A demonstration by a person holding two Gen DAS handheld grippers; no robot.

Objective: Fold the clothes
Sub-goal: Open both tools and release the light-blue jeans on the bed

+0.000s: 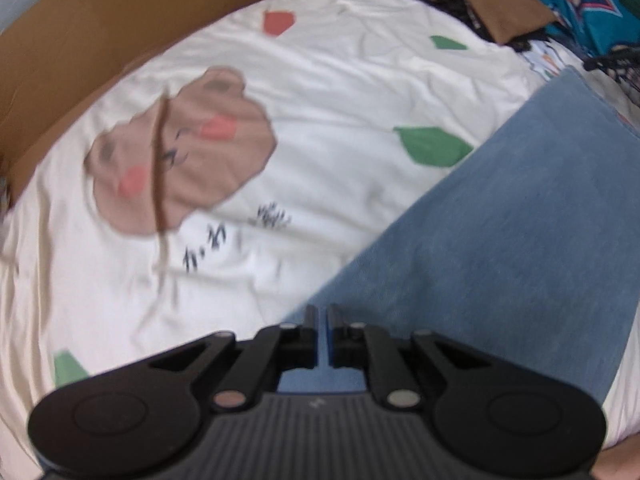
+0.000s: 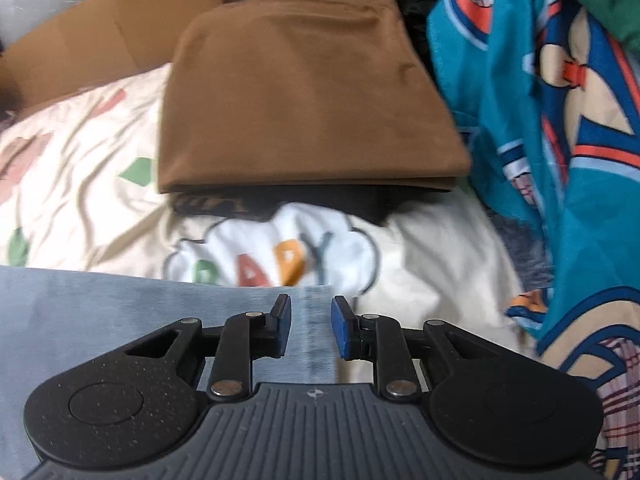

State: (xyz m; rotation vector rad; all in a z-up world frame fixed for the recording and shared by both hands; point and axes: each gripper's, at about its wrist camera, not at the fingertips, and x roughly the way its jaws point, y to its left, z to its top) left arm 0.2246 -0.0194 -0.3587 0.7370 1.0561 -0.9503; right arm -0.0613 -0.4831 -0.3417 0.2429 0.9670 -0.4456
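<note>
Brown folded garment (image 2: 304,100) and teal fabric (image 2: 560,140) crowd the bed's far side.

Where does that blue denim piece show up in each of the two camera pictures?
Left wrist view: the blue denim piece fills the lower right, running from the gripper's fingers up to the right edge.
Right wrist view: the blue denim piece lies along the lower left, its edge passing between the gripper's fingers.
Shared landmark: the folded brown garment, top centre in the right view, peeks in at the top right of the left view.
</note>
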